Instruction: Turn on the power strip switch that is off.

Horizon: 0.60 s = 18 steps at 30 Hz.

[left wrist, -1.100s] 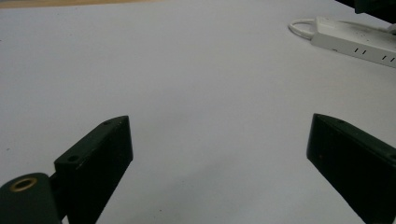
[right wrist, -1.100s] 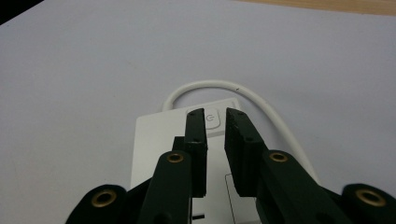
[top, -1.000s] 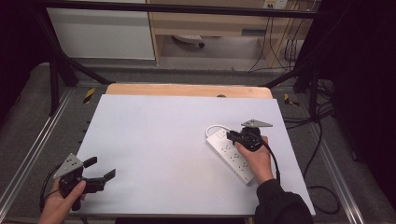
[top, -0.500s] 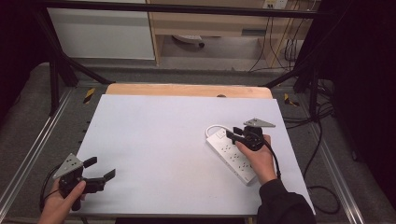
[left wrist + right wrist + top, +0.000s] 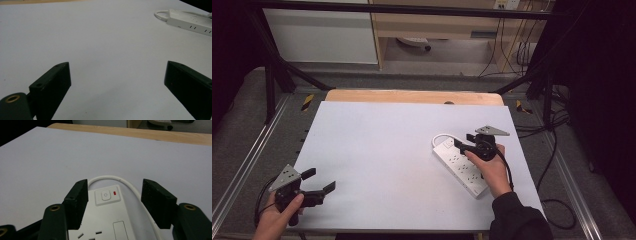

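Note:
A white power strip [image 5: 462, 167] lies on the right side of the white table [image 5: 387, 145], its cable [image 5: 130, 185] looped at the far end. My right gripper [image 5: 460, 146] hovers over that end. In the right gripper view its jaws [image 5: 115, 188] straddle the strip [image 5: 110, 220] near the switch button [image 5: 105, 195] and a red light [image 5: 115, 193]. They have just been opening, and the pads stand clear of the strip's sides. My left gripper [image 5: 319, 180] rests at the front left, open and with nothing in it [image 5: 117, 82]. The strip [image 5: 190, 22] lies far off in the left gripper view.
A wooden strip [image 5: 412, 96] borders the table's far edge. Black frame bars [image 5: 272, 75] and cables [image 5: 557, 130] surround the table. A white cabinet [image 5: 322, 35] stands behind.
The right gripper's jaws have spread apart over the strip's switch end. Both hands have stayed in place, and the left gripper is unchanged.

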### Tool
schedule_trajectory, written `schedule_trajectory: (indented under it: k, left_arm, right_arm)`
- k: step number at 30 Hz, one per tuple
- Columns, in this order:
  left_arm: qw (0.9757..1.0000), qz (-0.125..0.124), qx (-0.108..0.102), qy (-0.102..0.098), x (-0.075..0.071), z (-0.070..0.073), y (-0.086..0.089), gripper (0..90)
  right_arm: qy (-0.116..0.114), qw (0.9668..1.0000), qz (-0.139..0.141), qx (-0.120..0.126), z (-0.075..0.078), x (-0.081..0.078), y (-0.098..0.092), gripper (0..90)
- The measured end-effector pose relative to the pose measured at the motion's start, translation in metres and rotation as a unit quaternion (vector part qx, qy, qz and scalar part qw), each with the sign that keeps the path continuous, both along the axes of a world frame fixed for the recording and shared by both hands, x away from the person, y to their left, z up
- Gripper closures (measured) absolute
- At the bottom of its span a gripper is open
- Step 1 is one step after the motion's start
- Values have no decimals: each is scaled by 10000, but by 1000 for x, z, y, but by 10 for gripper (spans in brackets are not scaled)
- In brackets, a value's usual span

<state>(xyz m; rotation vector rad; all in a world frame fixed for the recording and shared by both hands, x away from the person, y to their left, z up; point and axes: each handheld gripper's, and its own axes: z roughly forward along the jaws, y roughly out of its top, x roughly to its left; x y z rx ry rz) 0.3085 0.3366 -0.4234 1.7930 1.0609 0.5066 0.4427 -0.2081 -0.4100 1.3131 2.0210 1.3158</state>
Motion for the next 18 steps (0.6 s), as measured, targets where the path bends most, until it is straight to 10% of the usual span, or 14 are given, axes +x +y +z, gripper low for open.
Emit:
schedule_trajectory:
  k: [18]
  left_arm:
    - [10000,-11,16,3,0,0,0,72]
  right_arm:
    - [49,10000,13,5,10,-2,-5,236]
